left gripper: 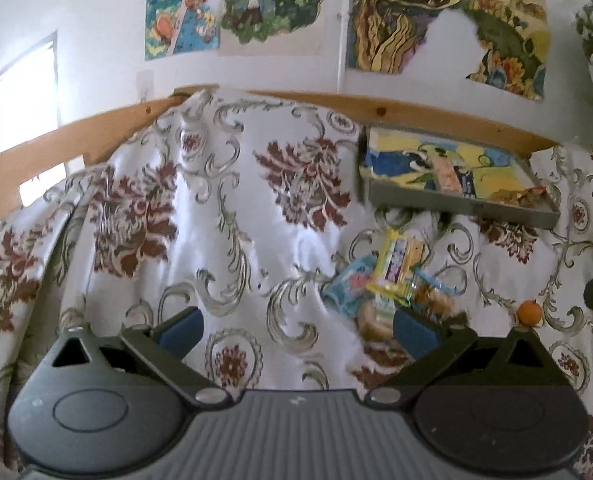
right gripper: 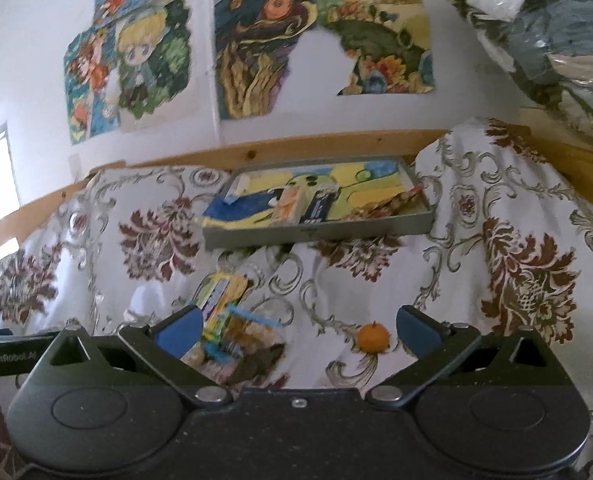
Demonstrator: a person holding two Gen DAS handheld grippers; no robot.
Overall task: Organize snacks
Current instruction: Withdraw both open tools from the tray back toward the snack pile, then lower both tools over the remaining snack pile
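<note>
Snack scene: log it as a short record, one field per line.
surface: floral cloth over a bed with a wooden rail
tray: grey tray at the back, printed liner, a few packets already inside
loose snacks: pile of packets on the cloth in front of the tray
fruit: small orange on the cloth, apart from the pile
left gripper: open, empty, above the cloth
right gripper: open, empty

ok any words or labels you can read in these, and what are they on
"GenRobot.AI", as best it reads: on the left gripper, at the right view's left edge.
Yellow packet: print too blurred to read.
Blue packet in the tray: print too small to read.
Posters: pictures only, no readable text.
</note>
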